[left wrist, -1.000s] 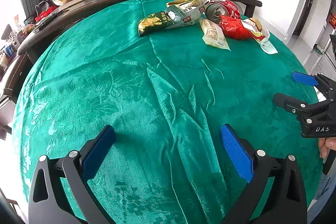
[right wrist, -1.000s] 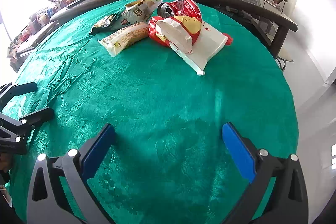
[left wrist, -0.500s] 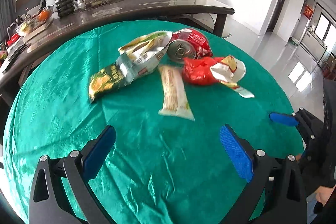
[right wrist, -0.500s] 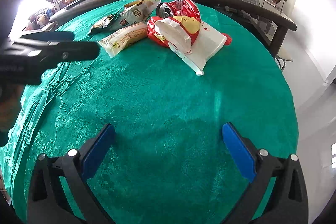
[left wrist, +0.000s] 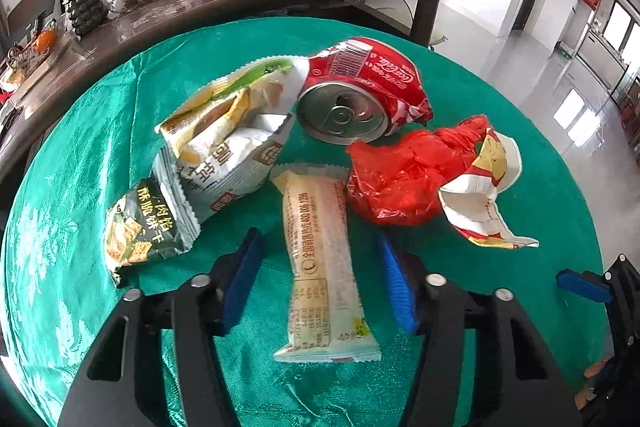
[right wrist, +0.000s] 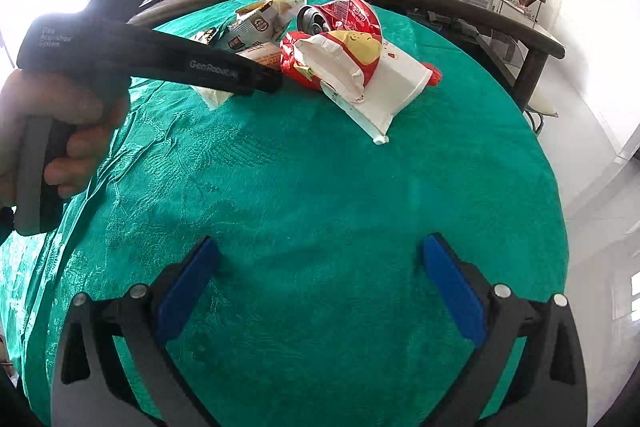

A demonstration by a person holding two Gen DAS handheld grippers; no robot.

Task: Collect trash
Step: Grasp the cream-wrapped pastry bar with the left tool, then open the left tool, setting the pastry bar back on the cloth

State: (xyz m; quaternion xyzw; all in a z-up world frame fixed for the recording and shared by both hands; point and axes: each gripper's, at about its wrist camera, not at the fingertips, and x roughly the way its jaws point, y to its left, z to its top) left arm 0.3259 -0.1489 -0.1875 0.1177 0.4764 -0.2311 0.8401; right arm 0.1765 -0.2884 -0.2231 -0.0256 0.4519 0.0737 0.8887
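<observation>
A: Trash heaped near the far edge of the worktop [left wrist: 80, 267], on green cloth. Long pale wrapper [left wrist: 320, 247] lying flat, printed text down its length, near end crimped, pointing back toward the near edge.

B: Left gripper [left wrist: 318, 283]?

A: Open, blue pads either side of that wrapper, not touching it. Straddling only.

B: And beside the wrapper?

A: Crushed red can [left wrist: 360, 99] on its side behind it, silver top and pull tab facing the camera, barcode up. Crumpled red bag [left wrist: 400, 179] just right of the wrapper, touching a torn red-and-white bag [left wrist: 480, 195] with a yellow face printed on it. Left of the wrapper, a white-and-grey snack pouch [left wrist: 228, 147], puffed and creased, overlapping a small dark cracker packet [left wrist: 144, 227] with serrated edges.

B: Right gripper [right wrist: 320, 291]?

A: Wide open, holding nothing, low over bare cloth toward the near edge, well apart from the heap. Seen from there, left hand [right wrist: 60, 131] wrapped round the handle of its tool, nose reaching over the pale wrapper.
</observation>
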